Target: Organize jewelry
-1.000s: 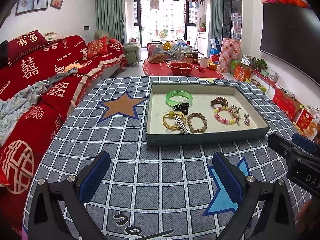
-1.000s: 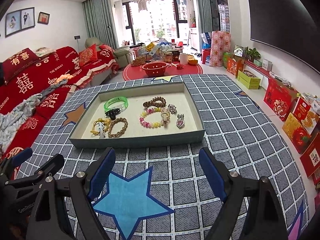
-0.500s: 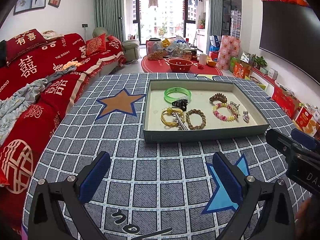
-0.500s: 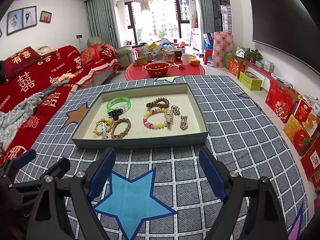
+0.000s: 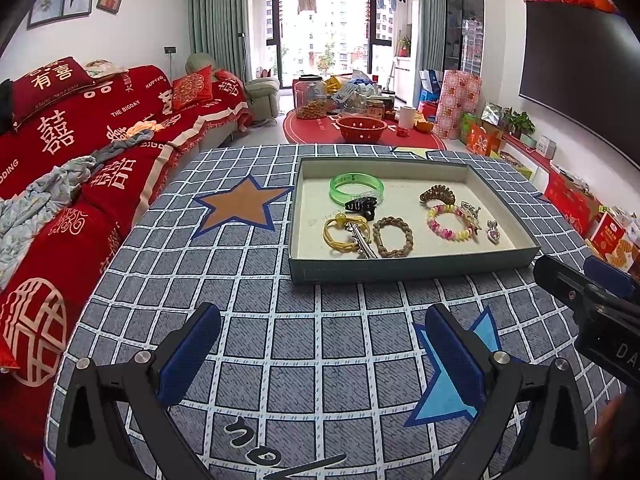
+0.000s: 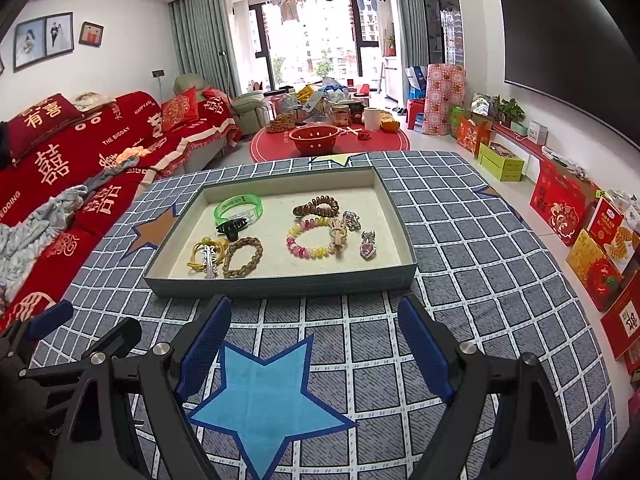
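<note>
A shallow grey-green tray (image 5: 400, 270) (image 6: 280, 286) lies on the checked cloth and holds the jewelry: a green bangle (image 5: 356, 189) (image 6: 239, 207), a black claw clip (image 5: 362, 206) (image 6: 230, 229), a yellow hair tie with a silver clip (image 5: 346, 234) (image 6: 204, 256), a brown braided bracelet (image 5: 393, 237) (image 6: 243, 257), a pink and yellow bead bracelet (image 5: 448, 222) (image 6: 312, 240), a brown coil tie (image 5: 437, 195) (image 6: 316, 207) and a heart pendant (image 5: 493, 232) (image 6: 368, 247). My left gripper (image 5: 320, 344) and right gripper (image 6: 314, 344) both hover open and empty, just short of the tray's near wall.
The blue-grey checked cloth (image 5: 248, 304) with star patches covers the table. A red sofa (image 5: 60, 168) runs along the left. Red gift boxes (image 6: 592, 240) stand on the floor to the right. A red colander (image 6: 314, 138) sits on a red mat beyond the table.
</note>
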Demonstrator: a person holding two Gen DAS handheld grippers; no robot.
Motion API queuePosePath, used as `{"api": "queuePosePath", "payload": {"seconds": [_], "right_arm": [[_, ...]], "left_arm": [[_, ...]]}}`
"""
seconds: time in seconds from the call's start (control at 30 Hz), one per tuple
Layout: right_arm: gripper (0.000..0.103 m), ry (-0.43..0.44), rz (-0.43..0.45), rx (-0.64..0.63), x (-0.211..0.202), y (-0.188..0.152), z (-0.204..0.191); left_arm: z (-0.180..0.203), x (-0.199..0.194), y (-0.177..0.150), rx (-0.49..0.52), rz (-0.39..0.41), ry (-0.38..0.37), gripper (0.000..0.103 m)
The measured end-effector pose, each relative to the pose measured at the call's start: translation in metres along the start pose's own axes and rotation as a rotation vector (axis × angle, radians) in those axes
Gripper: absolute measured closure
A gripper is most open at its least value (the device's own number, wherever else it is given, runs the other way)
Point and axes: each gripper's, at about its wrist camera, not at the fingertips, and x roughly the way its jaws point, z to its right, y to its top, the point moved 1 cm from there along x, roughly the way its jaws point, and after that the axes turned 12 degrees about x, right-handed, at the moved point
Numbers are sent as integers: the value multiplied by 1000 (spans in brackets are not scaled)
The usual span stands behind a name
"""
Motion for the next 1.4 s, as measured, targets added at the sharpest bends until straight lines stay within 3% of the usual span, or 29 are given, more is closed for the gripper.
{"api": "queuePosePath", "payload": {"seconds": [1.4], "right_arm": [[16, -1, 1, -5, 0, 1, -2]], "left_arm": [[-3, -3, -4, 1, -2, 10, 0]]}}
